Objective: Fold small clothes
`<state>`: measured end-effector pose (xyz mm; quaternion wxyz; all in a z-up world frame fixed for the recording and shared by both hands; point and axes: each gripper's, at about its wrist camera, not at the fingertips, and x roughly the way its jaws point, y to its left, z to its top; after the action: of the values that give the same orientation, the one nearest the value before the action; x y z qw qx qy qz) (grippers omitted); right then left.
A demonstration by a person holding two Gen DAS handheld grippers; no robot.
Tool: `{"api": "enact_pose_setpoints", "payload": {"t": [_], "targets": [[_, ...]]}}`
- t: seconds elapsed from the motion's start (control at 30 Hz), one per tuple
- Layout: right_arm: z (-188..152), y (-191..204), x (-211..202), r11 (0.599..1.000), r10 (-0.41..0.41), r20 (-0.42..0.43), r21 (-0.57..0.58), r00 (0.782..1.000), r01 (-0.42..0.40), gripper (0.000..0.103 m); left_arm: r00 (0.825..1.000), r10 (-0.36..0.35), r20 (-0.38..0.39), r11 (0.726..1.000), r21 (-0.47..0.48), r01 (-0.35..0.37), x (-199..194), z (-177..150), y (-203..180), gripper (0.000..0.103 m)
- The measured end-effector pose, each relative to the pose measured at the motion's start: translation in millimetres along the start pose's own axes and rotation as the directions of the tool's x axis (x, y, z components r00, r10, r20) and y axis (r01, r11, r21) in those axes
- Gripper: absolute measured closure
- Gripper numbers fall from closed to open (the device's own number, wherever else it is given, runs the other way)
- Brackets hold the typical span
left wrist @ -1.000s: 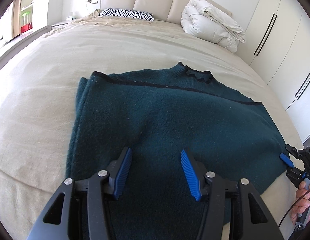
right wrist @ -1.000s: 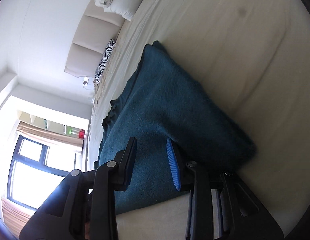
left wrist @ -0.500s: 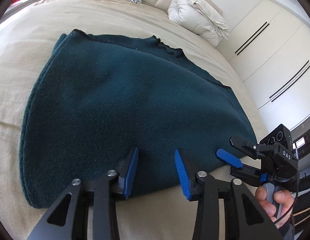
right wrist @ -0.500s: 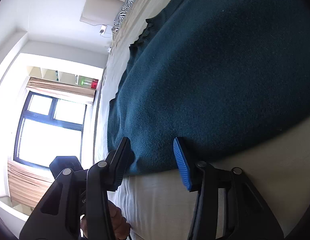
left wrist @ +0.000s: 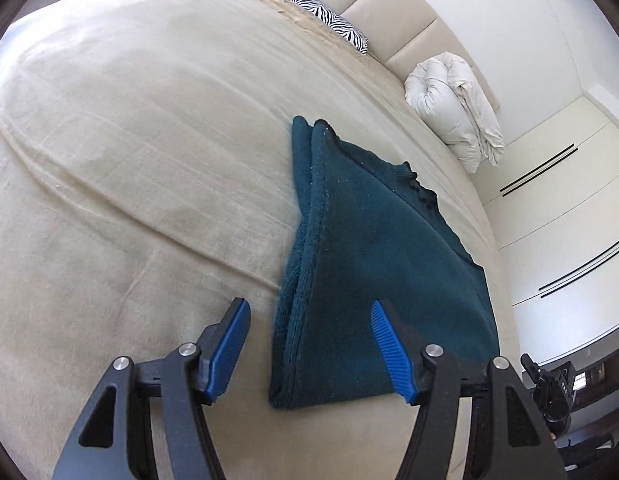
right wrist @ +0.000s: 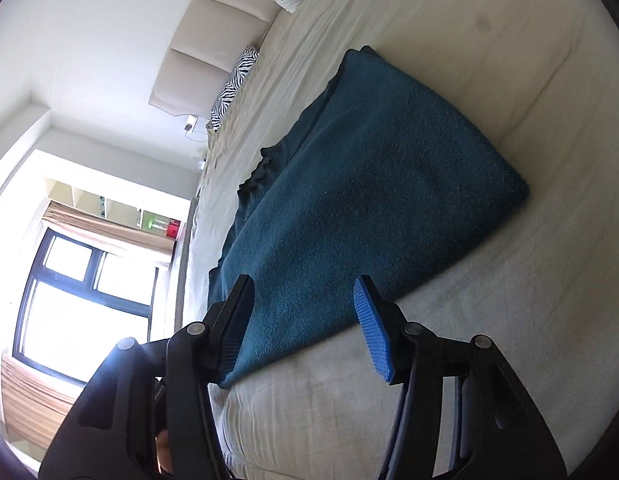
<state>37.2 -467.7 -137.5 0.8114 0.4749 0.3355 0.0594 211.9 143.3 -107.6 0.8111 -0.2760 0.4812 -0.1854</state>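
Observation:
A dark teal knitted sweater (left wrist: pixel 373 280) lies folded flat on the beige bed, its frilled collar at the far edge. My left gripper (left wrist: pixel 309 340) is open and empty, hovering just short of the sweater's near left corner. In the right wrist view the same sweater (right wrist: pixel 369 184) stretches away across the bed. My right gripper (right wrist: pixel 305 320) is open and empty, its fingers just above the sweater's near edge. The right gripper also shows at the left wrist view's lower right edge (left wrist: pixel 549 392).
The beige bed (left wrist: pixel 129 160) spreads wide to the left. A zebra-print pillow (left wrist: pixel 329 20) and a rolled white duvet (left wrist: pixel 457 104) lie by the padded headboard. White wardrobe doors (left wrist: pixel 569 220) stand on the right. A window (right wrist: pixel 81 300) is beyond the bed.
Both grippers have drawn back from the sweater. The left one has swung to the garment's left corner and opened wider. The right one has pulled away and turned.

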Motion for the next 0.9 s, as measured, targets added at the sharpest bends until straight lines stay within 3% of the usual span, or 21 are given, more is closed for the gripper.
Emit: {"api": "enact_pose_setpoints", "payload": {"t": [0.1, 0.47, 0.57, 0.67, 0.8, 0.9], "targets": [[-9.7, 22.3, 6.6, 0.998, 0.041, -0.04, -0.04, 0.998, -0.043, 0.052, 0.996, -0.063, -0.059, 0.997, -0.043, 0.06, 20.3, 10.8, 1.0, 0.038], [-17.9, 65.3, 56.3, 0.989, 0.134, -0.157, -0.043, 0.978, -0.142, 0.052, 0.975, -0.149, -0.163, 0.983, -0.128, 0.129, 44.7, 32.9, -4.9, 0.04], [-13.4, 75.0, 72.3, 0.987, 0.14, -0.186, -0.052, 0.973, -0.152, 0.052, 0.967, -0.176, -0.182, 0.978, -0.142, 0.151, 48.5, 31.4, -2.6, 0.05], [-11.0, 90.2, 89.7, 0.986, 0.124, -0.231, -0.082, 0.965, -0.146, 0.052, 0.967, -0.176, -0.185, 0.974, -0.172, 0.145, 50.2, 30.2, 10.6, 0.074], [-9.4, 113.5, 127.0, 0.983, 0.105, -0.296, -0.115, 0.949, -0.145, 0.052, 0.957, -0.209, -0.201, 0.964, -0.205, 0.167, 51.4, 32.0, 23.1, 0.086], [-9.9, 129.7, 162.3, 0.982, 0.095, -0.339, -0.122, 0.936, -0.144, 0.052, 0.956, -0.219, -0.197, 0.963, -0.202, 0.179, 50.0, 32.5, 25.1, 0.089]]}}
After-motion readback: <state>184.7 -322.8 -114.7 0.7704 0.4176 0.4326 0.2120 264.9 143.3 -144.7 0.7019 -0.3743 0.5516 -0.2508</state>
